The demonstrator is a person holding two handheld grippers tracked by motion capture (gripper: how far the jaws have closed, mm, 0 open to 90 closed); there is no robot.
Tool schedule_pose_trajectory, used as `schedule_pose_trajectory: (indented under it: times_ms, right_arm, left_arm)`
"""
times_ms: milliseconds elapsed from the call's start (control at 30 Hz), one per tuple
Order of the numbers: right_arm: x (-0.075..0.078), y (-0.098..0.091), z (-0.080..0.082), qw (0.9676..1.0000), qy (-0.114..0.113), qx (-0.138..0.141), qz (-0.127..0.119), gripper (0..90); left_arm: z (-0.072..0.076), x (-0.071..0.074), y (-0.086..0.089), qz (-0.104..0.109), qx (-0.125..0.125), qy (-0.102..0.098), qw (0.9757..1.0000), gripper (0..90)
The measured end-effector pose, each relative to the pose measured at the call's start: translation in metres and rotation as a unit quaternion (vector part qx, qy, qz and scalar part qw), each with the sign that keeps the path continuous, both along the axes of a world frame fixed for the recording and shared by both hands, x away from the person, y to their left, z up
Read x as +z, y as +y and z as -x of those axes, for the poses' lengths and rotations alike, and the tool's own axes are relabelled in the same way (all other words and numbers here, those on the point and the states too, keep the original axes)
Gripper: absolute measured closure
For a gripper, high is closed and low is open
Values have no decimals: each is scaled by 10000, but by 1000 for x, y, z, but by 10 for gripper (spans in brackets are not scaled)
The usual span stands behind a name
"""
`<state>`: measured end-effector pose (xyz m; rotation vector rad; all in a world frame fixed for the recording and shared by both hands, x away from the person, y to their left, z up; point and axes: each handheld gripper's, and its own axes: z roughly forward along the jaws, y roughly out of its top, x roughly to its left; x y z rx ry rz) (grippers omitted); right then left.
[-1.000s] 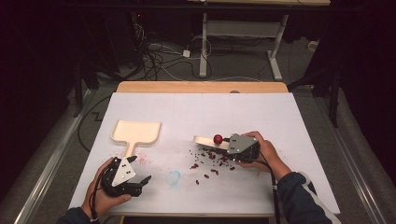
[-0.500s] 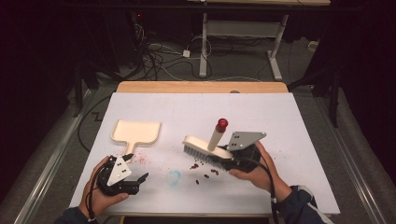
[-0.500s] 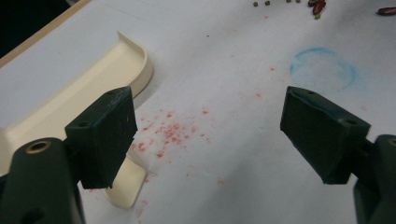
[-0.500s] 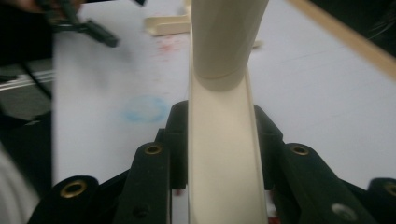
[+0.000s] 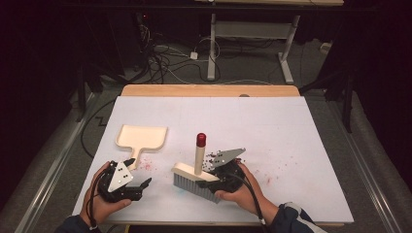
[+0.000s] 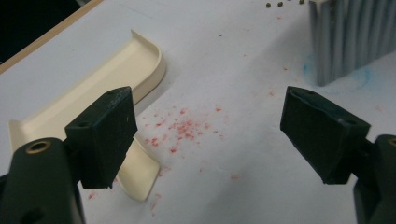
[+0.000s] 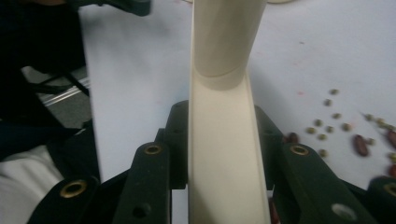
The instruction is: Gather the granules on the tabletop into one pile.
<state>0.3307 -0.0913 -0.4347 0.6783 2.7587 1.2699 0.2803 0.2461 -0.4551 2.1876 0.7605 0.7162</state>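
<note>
A cream hand brush [image 5: 194, 177] with grey bristles and a red-tipped handle stands on the white table cover, handle upright. My right gripper [image 5: 219, 180] is shut on its cream back [image 7: 224, 154]. A cream dustpan [image 5: 141, 138] lies flat to the left, its short handle toward me. My left gripper [image 5: 138, 182] hovers open just in front of that dustpan handle [image 6: 140, 172], nothing between its jaws. The brush bristles [image 6: 348, 37] stand at the upper right of the left gripper view. Small beans and dark red beans [image 7: 343, 128] lie scattered beside the brush.
Red crumbs [image 6: 182, 128] stain the white cover [image 5: 291, 126] between dustpan and brush, with a faint blue smear [image 6: 359, 79] by the bristles. More red specks [image 5: 272, 167] lie to the right. The table's wooden far edge [image 5: 209, 90] faces cables on the floor.
My right gripper has swung the brush from lying low over the beans to standing bristles-down, and has shifted left toward me. The left gripper has barely moved.
</note>
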Motion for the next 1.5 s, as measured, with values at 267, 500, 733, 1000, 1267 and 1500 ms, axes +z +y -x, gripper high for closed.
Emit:
schedule_pose_trajectory:
  times_ms: [267, 500, 733, 1000, 1267, 1500]
  right_arm:
    - [1, -23, -25, 9978, -22, -658, 35, 674]
    - [1, -40, -37, 9925, -44, -1224, 27, 673]
    - [7, -52, -40, 9889, -209, -1463, 128, 675]
    - [24, -68, -36, 9909, -298, -1299, -169, 675]
    - [42, -90, -9, 9960, -867, -163, -120, 675]
    - [27, -113, 5, 9900, -957, 1033, -3, 675]
  left_arm:
    - [0, -1, -2, -54, -66, 29, 10000, 177]
    - [0, -2, -4, -84, -103, 56, 9999, 177]
    - [1, -2, -5, -116, -130, 66, 9998, 177]
    - [1, -2, -6, -143, -156, 73, 9997, 177]
    - [1, -3, -6, -184, -183, 83, 9996, 177]
    - [1, -4, -9, -246, -253, 121, 9993, 177]
